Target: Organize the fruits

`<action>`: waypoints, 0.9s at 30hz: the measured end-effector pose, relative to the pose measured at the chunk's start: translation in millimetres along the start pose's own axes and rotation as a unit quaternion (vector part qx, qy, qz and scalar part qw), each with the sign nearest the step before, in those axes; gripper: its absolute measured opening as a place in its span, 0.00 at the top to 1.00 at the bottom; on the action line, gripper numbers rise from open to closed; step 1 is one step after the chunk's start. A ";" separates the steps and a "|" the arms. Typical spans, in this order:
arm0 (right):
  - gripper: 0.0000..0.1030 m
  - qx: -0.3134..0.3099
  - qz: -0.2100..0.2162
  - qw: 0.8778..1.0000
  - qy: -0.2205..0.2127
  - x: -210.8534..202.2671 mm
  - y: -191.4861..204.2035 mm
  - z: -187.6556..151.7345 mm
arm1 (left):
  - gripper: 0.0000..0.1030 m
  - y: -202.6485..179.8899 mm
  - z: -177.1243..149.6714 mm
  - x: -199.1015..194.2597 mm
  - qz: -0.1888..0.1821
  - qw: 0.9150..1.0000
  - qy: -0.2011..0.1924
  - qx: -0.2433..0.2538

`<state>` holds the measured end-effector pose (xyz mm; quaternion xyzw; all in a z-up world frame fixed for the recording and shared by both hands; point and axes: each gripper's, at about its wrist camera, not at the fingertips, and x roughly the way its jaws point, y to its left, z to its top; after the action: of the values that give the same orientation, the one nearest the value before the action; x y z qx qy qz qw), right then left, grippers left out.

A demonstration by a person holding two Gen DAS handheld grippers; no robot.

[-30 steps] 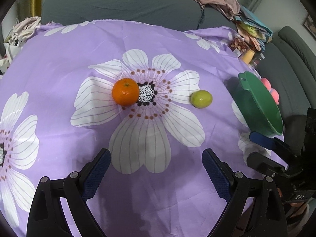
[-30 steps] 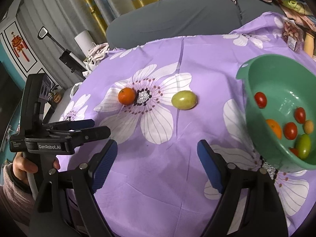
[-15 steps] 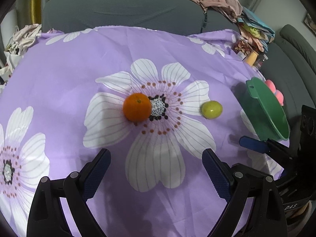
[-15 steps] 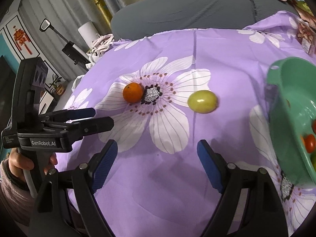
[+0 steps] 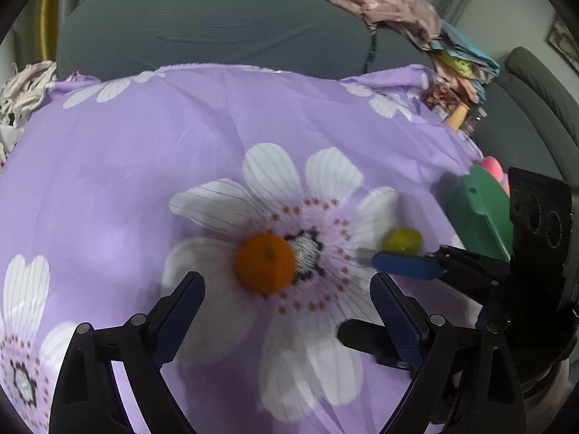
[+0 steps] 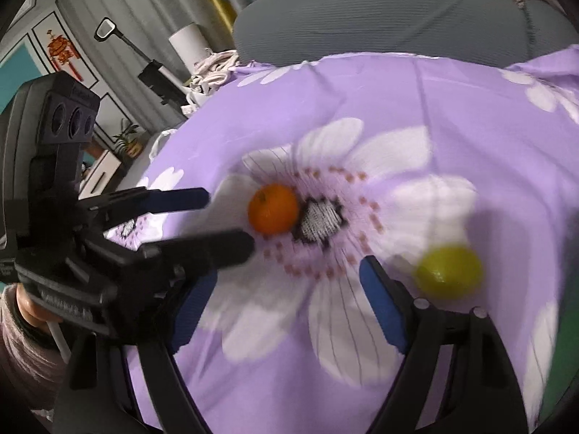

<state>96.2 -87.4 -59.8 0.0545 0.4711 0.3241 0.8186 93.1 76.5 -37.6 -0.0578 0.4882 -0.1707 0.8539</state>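
L gripper (image 5: 286, 311) agape near orange (image 5: 265, 268), R gripper (image 6: 287, 305) unclenched but narrowing, nothing gripped

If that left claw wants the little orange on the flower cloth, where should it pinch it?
Probably across its widest middle, coming down from above and the near side. The orange is round, stem dimple up, loose on the cloth, with bare cloth on both flanks. The left gripper, jaws open and empty, already lines up just short of it.
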 end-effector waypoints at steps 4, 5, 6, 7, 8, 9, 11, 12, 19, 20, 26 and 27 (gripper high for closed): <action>0.33 -0.007 0.016 1.000 0.019 26.6 2.6 14.1 | 0.23 5.3 7.9 9.9 -0.008 1.000 0.015 0.006; 0.36 -0.010 0.017 1.000 0.023 30.8 3.4 16.6 | 0.28 5.2 9.1 11.4 -0.011 1.000 0.018 0.009; 0.38 -0.014 0.016 0.999 0.026 35.1 5.0 18.6 | 0.30 5.5 10.3 12.9 -0.017 1.000 0.021 0.010; 0.41 -0.017 0.017 0.999 0.028 38.2 7.0 20.3 | 0.31 6.0 11.7 14.8 -0.023 0.999 0.026 0.010; 0.46 -0.021 0.021 0.999 0.029 41.9 9.4 21.9 | 0.35 6.2 13.1 17.1 -0.027 0.999 0.030 0.010; 0.48 -0.026 0.021 0.999 0.031 45.8 11.5 23.1 | 0.38 6.0 14.4 20.0 -0.026 0.999 0.034 0.011; 0.59 -0.034 0.017 0.998 0.041 53.8 12.6 23.6 | 0.47 8.6 15.7 28.8 -0.026 0.998 0.053 0.007; 0.59 -0.034 0.022 0.998 0.045 58.6 12.9 23.3 | 0.49 11.1 15.5 31.5 -0.022 0.998 0.057 0.000; 0.62 -0.031 0.020 0.999 0.008 29.4 13.6 22.1 | 0.60 -9.7 17.0 -2.0 -0.042 0.999 0.026 0.002; 0.62 -0.033 0.014 0.999 -0.008 15.1 14.0 20.5 | 0.60 -27.1 19.2 -13.0 -0.053 0.998 0.016 0.018; 0.61 0.009 -0.069 0.991 -0.111 -110.8 -16.6 -11.8 | 0.60 -148.1 33.5 -22.1 -0.129 0.984 -0.001 0.125; 0.61 0.024 -0.086 0.989 -0.120 -130.2 -28.3 -20.1 | 0.60 -163.8 35.2 -16.5 -0.142 0.981 0.004 0.134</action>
<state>48.5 -189.8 13.8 0.0720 0.3802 0.2320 0.8924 77.0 -73.2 37.5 -0.0112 0.4508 -0.3546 0.8191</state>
